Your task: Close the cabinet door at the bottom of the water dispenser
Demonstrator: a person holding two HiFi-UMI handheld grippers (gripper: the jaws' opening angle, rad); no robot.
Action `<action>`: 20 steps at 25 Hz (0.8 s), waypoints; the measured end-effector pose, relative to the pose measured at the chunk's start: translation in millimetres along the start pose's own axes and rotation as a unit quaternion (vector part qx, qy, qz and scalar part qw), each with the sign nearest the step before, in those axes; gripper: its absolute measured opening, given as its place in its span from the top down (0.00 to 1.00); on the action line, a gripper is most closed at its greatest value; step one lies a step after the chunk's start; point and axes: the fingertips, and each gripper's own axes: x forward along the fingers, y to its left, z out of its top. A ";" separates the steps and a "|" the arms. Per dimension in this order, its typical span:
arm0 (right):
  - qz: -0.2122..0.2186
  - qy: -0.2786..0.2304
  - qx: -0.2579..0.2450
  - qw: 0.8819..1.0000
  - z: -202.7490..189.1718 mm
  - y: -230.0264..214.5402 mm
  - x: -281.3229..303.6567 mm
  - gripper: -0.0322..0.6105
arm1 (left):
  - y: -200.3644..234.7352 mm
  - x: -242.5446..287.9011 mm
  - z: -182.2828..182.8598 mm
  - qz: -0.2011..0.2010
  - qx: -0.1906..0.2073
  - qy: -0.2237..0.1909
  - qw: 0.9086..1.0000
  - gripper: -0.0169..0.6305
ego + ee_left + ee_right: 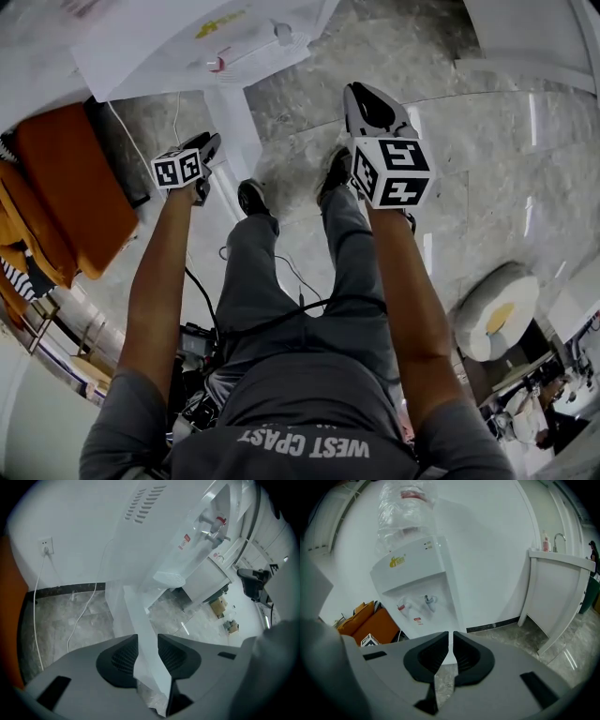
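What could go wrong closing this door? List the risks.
1. The door edge sits between the fingers of the left gripper; swinging it shut like this may trap a finger against the dispenser.
2. A cable trails over the floor beside it; a foot could snag it.
3. A hard slam might rock the bottle on top.

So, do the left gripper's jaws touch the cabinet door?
Cannot tell: in the left gripper view the cabinet door shows between the parted jaws, contact unclear.
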 end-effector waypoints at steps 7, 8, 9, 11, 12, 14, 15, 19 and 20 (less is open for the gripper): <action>-0.006 -0.002 0.003 1.000 -9.3 -12.3 4.5 0.90 | 5.8 22.2 -21.5 -0.008 -0.026 0.020 0.999 0.70; -0.007 -0.001 0.005 1.000 -11.1 -14.1 5.0 0.90 | 4.4 24.7 -23.5 -0.012 -0.030 0.021 0.999 0.70; -0.008 0.000 0.007 1.000 -13.1 -15.3 5.2 0.90 | 3.4 26.6 -26.0 -0.014 -0.032 0.022 0.999 0.70; -0.010 0.002 0.012 1.000 -16.8 -16.7 4.8 0.90 | 1.0 30.1 -28.6 -0.017 -0.030 0.026 0.999 0.70; -0.010 0.003 0.014 1.000 -17.6 -17.4 4.6 0.90 | -1.0 32.0 -27.4 -0.019 -0.028 0.026 0.999 0.71; -0.010 0.003 0.015 1.000 -17.9 -19.3 3.6 0.90 | -5.6 34.6 -24.4 -0.022 -0.028 0.025 0.999 0.71; -0.011 0.004 0.015 1.000 -18.7 -20.6 2.5 0.90 | -6.5 35.1 -24.7 -0.022 -0.029 0.025 0.999 0.71; -0.016 0.008 0.022 1.000 -24.3 -26.3 0.1 0.90 | -3.7 37.6 -29.0 -0.011 -0.025 0.029 0.999 0.71; -0.016 0.009 0.024 1.000 -25.3 -27.6 -0.3 0.90 | -5.4 38.5 -28.7 -0.012 -0.024 0.030 0.999 0.71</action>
